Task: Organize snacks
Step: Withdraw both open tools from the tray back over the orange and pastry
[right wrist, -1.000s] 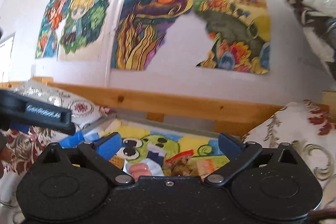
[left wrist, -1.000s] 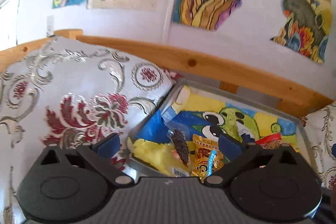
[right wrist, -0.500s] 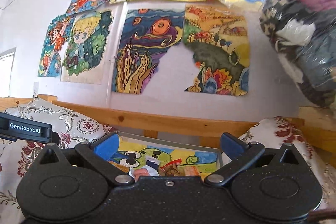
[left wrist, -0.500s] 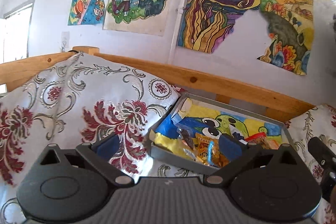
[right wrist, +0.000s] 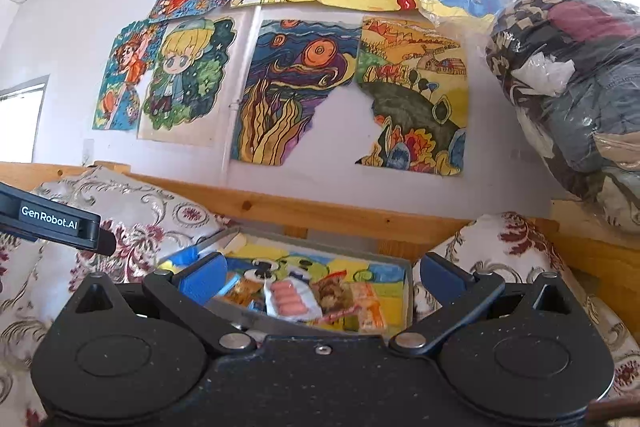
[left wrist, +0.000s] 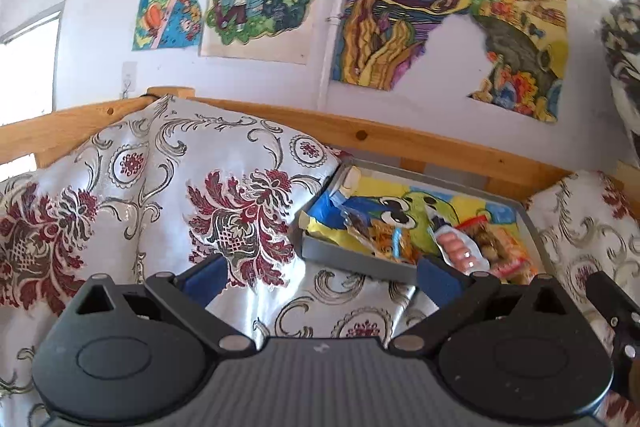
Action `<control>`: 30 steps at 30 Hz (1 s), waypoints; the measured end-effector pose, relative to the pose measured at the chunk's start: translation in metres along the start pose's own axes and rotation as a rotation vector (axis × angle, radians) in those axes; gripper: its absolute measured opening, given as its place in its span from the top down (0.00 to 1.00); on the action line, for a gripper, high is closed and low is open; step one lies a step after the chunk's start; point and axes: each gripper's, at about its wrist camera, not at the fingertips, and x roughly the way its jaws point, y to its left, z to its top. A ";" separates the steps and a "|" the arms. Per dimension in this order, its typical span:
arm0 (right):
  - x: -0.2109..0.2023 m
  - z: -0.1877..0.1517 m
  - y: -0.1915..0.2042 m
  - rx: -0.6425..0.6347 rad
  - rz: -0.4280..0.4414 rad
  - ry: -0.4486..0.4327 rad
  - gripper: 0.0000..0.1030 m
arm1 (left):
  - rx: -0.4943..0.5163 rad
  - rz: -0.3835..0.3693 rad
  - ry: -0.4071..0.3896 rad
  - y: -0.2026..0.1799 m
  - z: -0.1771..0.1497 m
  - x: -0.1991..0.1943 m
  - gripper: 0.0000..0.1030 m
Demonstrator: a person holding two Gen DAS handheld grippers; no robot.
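A grey tray (left wrist: 352,261) (right wrist: 410,291) lined with a cartoon drawing lies between two patterned cushions. Several snack packets lie in it: a clear pack of pink sausages (left wrist: 460,251) (right wrist: 286,297), orange and yellow packets (left wrist: 386,237) (right wrist: 370,307), a blue wrapper (left wrist: 326,207). My left gripper (left wrist: 322,277) is open, empty, held back in front of the tray's near left corner. My right gripper (right wrist: 320,277) is open and empty too, with the tray seen between its fingers. The left gripper's black body (right wrist: 52,221) shows at the left of the right wrist view.
A large floral cushion (left wrist: 168,195) stands left of the tray and another (right wrist: 516,255) on its right. A wooden rail (left wrist: 400,141) runs behind them under a wall of paintings. A clear bag of clothes (right wrist: 576,79) bulges at the upper right.
Both grippers have pulled back and up from the tray, which now looks smaller and farther. More of the wall and cushions shows. Both stay open and empty.
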 end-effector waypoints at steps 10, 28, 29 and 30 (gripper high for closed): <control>-0.028 -0.015 -0.002 0.056 0.001 0.155 0.01 | 0.080 -0.010 0.049 0.010 -0.030 -0.018 0.01; -0.021 -0.046 0.008 0.050 0.040 0.472 0.01 | 0.254 -0.051 0.246 0.015 -0.089 -0.021 0.01; -0.019 -0.048 0.009 0.044 0.043 0.488 0.01 | 0.262 -0.050 0.253 0.014 -0.091 -0.021 0.01; -0.018 -0.049 0.009 0.041 0.046 0.497 0.01 | 0.269 -0.050 0.257 0.014 -0.092 -0.021 0.01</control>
